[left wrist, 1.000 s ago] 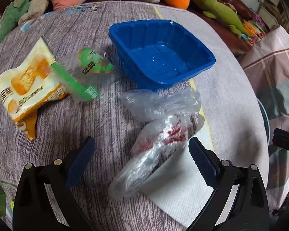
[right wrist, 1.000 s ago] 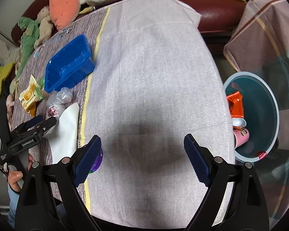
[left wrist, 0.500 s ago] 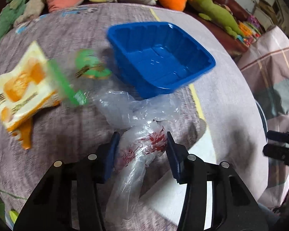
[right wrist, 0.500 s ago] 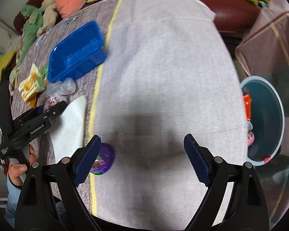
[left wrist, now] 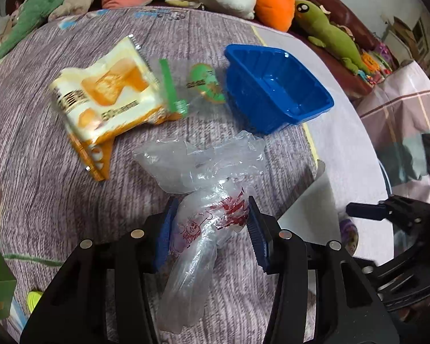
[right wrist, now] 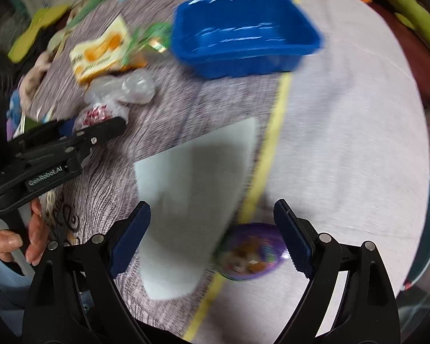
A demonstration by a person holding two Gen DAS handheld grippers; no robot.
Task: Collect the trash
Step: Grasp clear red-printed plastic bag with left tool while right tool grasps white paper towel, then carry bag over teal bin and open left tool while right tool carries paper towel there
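Cloth-covered tabletop point(left wrist: 48, 200) litter is being cleared: the crumpled plastic bag point(left wrist: 212, 223) is pinched between the closed-in pads of the left gripper point(left wrist: 210, 232), while the right gripper point(right wrist: 212, 240) is held wide open, empty, above the purple wrapper point(right wrist: 249, 253).

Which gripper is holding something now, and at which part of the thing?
The left gripper is shut on the clear plastic bag, at its red-printed middle. The right gripper is open and holds nothing.
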